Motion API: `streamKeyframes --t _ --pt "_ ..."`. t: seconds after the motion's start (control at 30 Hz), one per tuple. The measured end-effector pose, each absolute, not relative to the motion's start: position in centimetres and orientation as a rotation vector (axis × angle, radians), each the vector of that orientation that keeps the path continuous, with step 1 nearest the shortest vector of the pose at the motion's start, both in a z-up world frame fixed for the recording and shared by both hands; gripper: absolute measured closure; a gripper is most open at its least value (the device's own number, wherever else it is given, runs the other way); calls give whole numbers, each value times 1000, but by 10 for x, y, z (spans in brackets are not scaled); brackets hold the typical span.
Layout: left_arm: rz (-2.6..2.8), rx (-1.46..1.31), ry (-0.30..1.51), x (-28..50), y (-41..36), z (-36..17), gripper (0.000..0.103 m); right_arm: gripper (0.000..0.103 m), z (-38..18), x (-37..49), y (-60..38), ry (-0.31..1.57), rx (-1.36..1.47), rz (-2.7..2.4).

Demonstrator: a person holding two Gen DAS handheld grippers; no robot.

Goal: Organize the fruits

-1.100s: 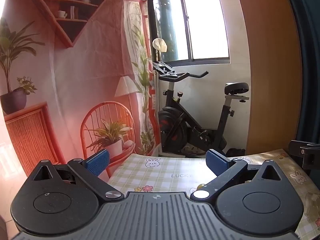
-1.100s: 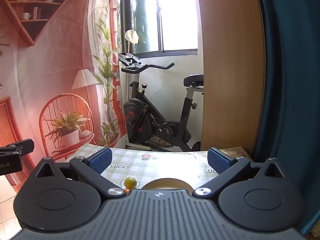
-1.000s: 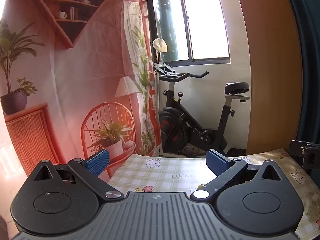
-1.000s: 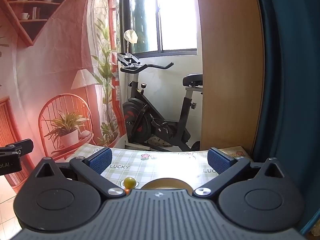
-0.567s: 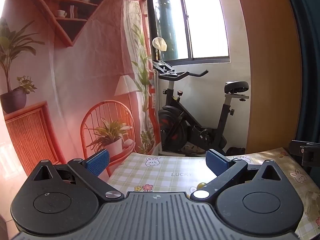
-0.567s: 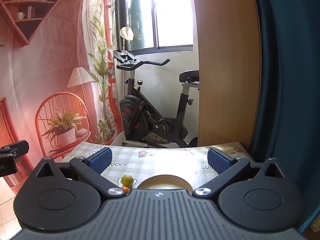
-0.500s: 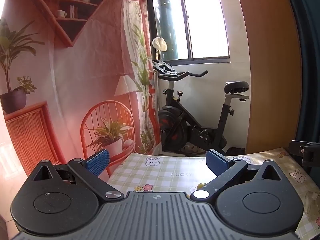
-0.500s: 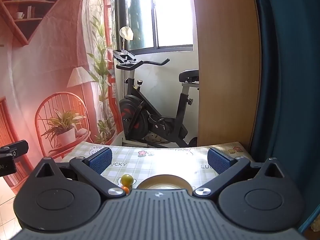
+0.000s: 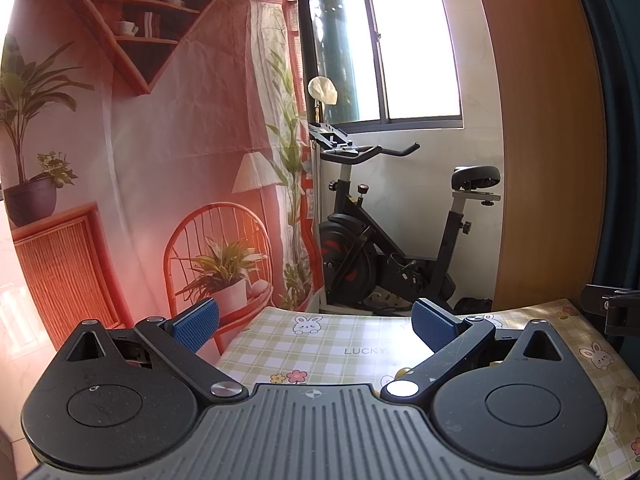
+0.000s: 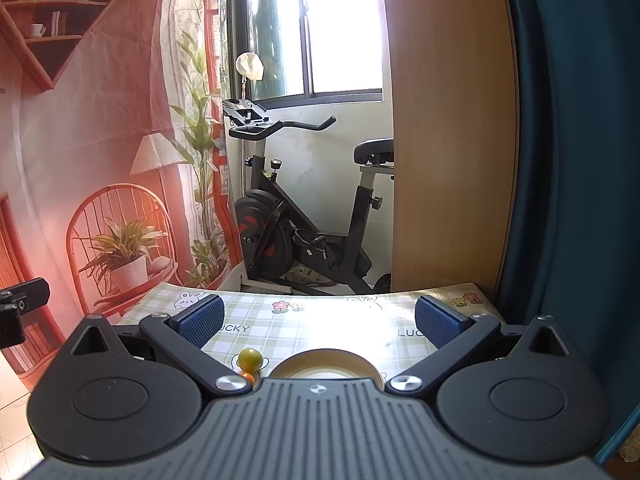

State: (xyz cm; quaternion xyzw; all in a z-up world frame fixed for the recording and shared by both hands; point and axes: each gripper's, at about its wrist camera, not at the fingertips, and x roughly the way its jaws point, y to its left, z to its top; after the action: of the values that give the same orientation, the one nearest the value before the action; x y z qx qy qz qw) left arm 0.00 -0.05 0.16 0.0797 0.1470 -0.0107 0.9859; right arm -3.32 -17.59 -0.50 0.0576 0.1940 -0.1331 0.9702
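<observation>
In the right wrist view a small yellow-green fruit (image 10: 250, 359) sits on the checked tablecloth (image 10: 320, 316), with an orange fruit (image 10: 248, 377) just peeking out below it. To their right lies a tan round dish (image 10: 326, 362), half hidden by the gripper body. My right gripper (image 10: 320, 319) is open and empty, held above and behind these. In the left wrist view my left gripper (image 9: 316, 320) is open too, with nothing between its blue pads. A sliver of yellowish fruit (image 9: 405, 371) shows beside its right finger.
The table's far edge (image 9: 340, 312) drops off toward an exercise bike (image 9: 392, 248). A printed pink backdrop (image 9: 160, 160) hangs on the left, a wooden panel (image 10: 448, 140) and dark curtain (image 10: 576, 160) on the right. A clear wrapper (image 9: 622, 404) lies at the table's right.
The right gripper has tipped down and shifted a little, so more tablecloth, the yellow-green fruit and the dish show. The left gripper has barely moved. Both stay open.
</observation>
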Motion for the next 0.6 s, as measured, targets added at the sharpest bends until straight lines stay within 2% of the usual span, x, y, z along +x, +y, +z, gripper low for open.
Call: streamKeyframes --t 0.6 --pt "-6 156 274 -8 -3 1 0 0 -2 -34 -176 393 116 -269"
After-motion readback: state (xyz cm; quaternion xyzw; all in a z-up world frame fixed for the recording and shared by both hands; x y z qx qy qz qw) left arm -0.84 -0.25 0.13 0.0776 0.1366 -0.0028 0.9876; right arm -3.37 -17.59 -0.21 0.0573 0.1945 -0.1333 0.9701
